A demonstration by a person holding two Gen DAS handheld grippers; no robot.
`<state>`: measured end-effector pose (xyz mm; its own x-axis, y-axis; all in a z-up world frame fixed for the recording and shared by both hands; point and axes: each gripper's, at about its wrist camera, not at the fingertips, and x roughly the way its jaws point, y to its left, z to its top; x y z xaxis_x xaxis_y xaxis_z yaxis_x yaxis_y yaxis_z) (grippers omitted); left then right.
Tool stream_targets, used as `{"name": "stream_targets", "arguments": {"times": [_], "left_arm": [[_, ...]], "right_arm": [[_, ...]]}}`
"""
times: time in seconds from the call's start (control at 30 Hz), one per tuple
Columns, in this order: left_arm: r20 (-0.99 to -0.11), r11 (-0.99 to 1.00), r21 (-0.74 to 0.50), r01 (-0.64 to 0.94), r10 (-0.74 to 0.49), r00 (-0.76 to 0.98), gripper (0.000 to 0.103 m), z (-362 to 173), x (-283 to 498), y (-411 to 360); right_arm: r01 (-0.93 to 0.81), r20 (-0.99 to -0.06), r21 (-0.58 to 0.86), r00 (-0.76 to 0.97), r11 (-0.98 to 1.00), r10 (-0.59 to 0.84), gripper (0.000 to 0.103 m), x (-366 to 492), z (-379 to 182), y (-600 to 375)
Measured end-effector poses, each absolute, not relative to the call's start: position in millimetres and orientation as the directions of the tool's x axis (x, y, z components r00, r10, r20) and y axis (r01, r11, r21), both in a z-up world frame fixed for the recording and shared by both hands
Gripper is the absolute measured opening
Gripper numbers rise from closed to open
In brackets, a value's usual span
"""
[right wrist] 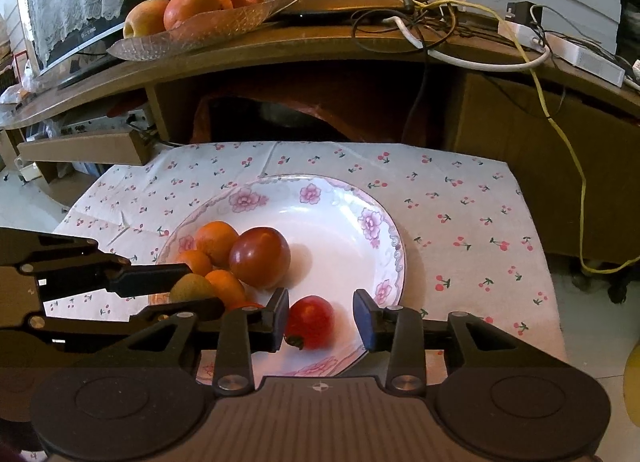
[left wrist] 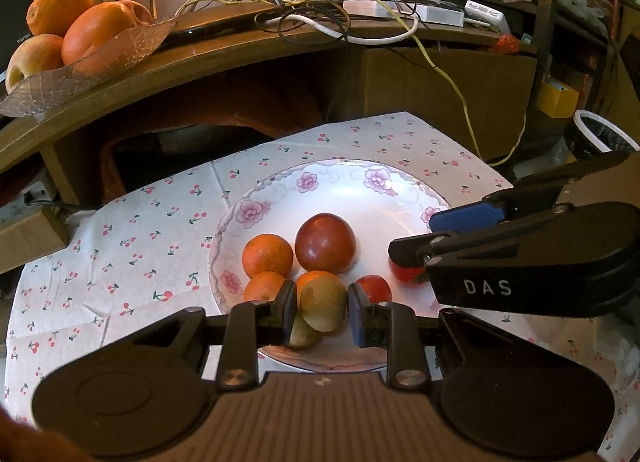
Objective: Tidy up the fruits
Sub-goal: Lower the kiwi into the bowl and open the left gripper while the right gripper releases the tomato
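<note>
A white flowered plate (left wrist: 360, 189) (right wrist: 340, 217) on a cherry-print cloth holds several small oranges (left wrist: 267, 254) (right wrist: 216, 241), a large dark red fruit (left wrist: 325, 248) (right wrist: 260, 256) and small red tomatoes (left wrist: 374, 288) (right wrist: 310, 320). My left gripper (left wrist: 320, 312) (right wrist: 188, 290) has its jaws around a brown-green kiwi (left wrist: 323, 304) (right wrist: 191, 288), pads touching or nearly touching it. My right gripper (right wrist: 322, 318) (left wrist: 416, 238) is open, its fingers on either side of a red tomato, with a gap on the right side.
A glass tray (left wrist: 80, 77) (right wrist: 192, 33) of oranges and apples stands on the wooden shelf behind, at the left. Tangled cables (left wrist: 320, 17) (right wrist: 420, 9) and white adapters lie on the shelf. A yellow cable (right wrist: 576, 181) hangs down at the right.
</note>
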<state>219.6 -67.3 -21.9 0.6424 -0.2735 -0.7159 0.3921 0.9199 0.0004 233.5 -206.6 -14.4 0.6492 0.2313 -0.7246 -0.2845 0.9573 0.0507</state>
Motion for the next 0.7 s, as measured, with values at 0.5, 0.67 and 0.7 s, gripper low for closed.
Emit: {"name": "stream_targets", "arguments": {"times": [0.5,0.67,0.7], "left_arm": [[-0.706,0.922,-0.005,0.388,-0.278,0.651,0.039,-12,214,-64],[-0.704,0.932,-0.008,0.363,-0.264,0.660,0.040,-10,214,-59],[-0.704,0.933,-0.009,0.359,-0.260,0.660,0.041,-10,214,-58]], "right_arm": [[-0.250,-0.709,0.059,0.671,0.966,0.217,0.038,230,-8,-220],[-0.240,-0.710,0.060,0.672,0.969,0.211,0.038,229,-7,-221],[-0.239,-0.712,0.059,0.670,0.969,0.209,0.038,229,-7,-221]]}}
